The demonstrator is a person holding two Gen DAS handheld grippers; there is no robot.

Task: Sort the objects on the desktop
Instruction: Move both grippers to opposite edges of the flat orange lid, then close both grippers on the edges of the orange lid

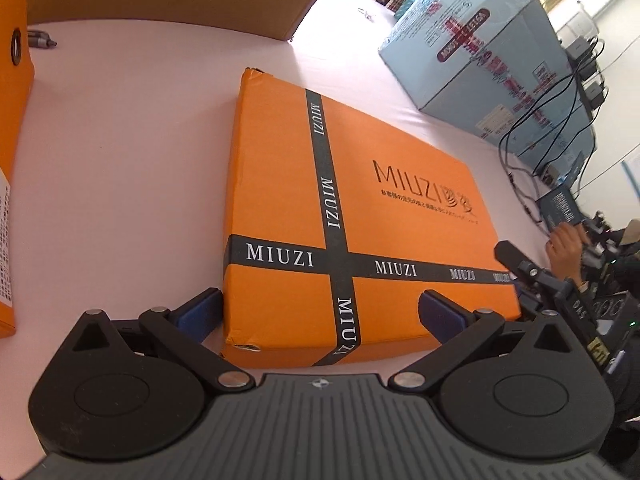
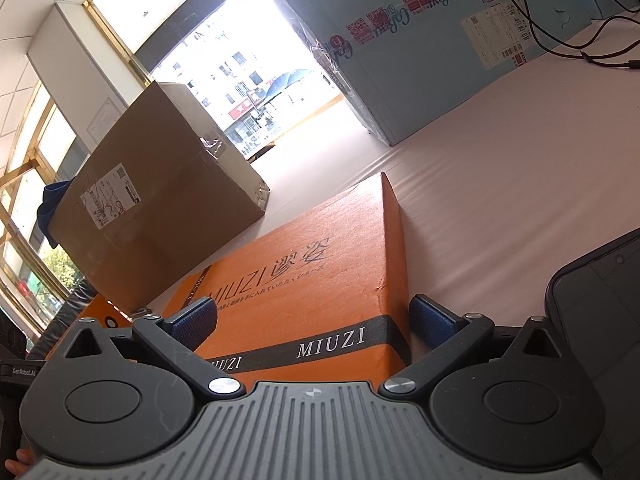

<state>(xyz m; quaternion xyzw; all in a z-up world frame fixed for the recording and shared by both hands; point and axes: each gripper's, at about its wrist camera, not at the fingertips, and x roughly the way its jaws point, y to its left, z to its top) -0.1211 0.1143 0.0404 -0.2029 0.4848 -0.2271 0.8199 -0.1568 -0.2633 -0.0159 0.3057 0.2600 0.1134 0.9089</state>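
Currently listed, one flat orange box (image 1: 348,216), lid closed, contents not visible. It lies flat on the pale pink tabletop (image 1: 132,168) near the middle. Black bands printed "MIUZI" cross on the lid, one along its length and one across. In the left wrist view its long axis runs away from the camera, toward the far edge of the tabletop, and the short near end faces the left gripper (image 1: 324,312).

Left gripper: jaws spread wide, one blue pad (image 1: 200,312) just beside the box's near left corner, the other over the lid near the right corner. Whether the pads touch the box cannot be told; nothing is clamped.

Right gripper (image 2: 316,320): jaws equally wide, set at another corner of the same box (image 2: 320,276), one pad above the lid and one beside the side wall. It holds nothing.

Other containers, all closed, contents unseen:
- Brown cardboard box (image 2: 160,216) with a white shipping label, standing behind the orange box.
- Large light blue carton (image 1: 492,64) with red printed tape, toward the far right of the tabletop, black cables (image 1: 552,104) draped over it.
- Second orange box (image 1: 12,152), at the left edge of the tabletop.

A marker (image 1: 40,40) lies by the brown box.
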